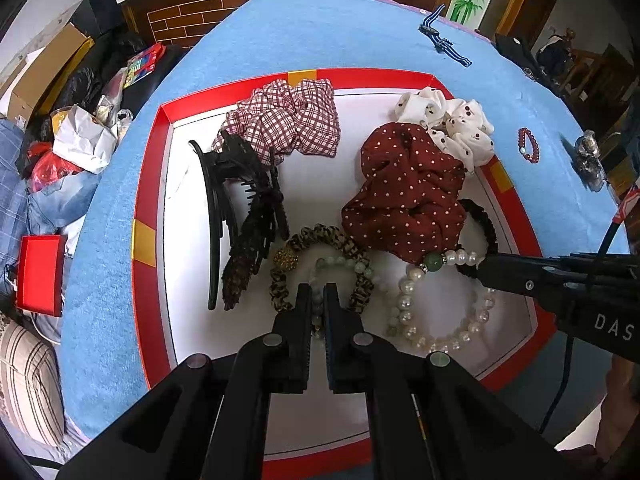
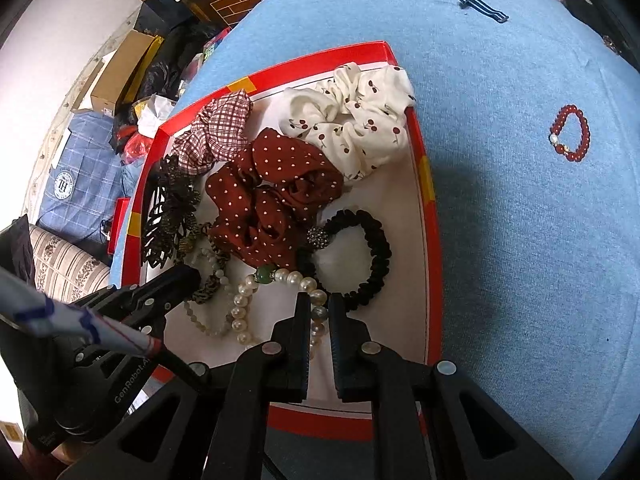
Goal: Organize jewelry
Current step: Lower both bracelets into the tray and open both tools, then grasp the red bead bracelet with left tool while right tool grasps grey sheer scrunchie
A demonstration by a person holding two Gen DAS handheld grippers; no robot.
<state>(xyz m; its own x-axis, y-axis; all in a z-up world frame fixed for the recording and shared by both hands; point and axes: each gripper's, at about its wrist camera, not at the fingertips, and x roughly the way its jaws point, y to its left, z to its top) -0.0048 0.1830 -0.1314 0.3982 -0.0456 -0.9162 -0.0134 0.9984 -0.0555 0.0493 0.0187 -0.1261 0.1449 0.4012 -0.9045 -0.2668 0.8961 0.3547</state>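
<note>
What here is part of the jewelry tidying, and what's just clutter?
Part of the job: red tray, pearl bracelet, pale bead bracelet, red bead bracelet, scrunchies, hair claw.

Just lying about: cardboard boxes, red box, striped cushion.

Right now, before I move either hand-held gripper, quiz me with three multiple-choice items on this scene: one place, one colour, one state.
1. Where is the red bracelet?
A. In the tray
B. On the blue cloth, outside the tray
C. In a gripper

2. What colour is the tray's rim?
A. Red
B. Green
C. Black

3. What is the right hand-held gripper doing?
A. Wide open over the cloth
B. Closed on the pearl bracelet
C. Holding the hair claw

Answers:
1 B: the red bracelet lies alone on the blue cloth.
2 A: the tray has a red rim.
3 B: the right hand-held gripper has pearls of the pearl bracelet between its near-shut jaws.
</note>
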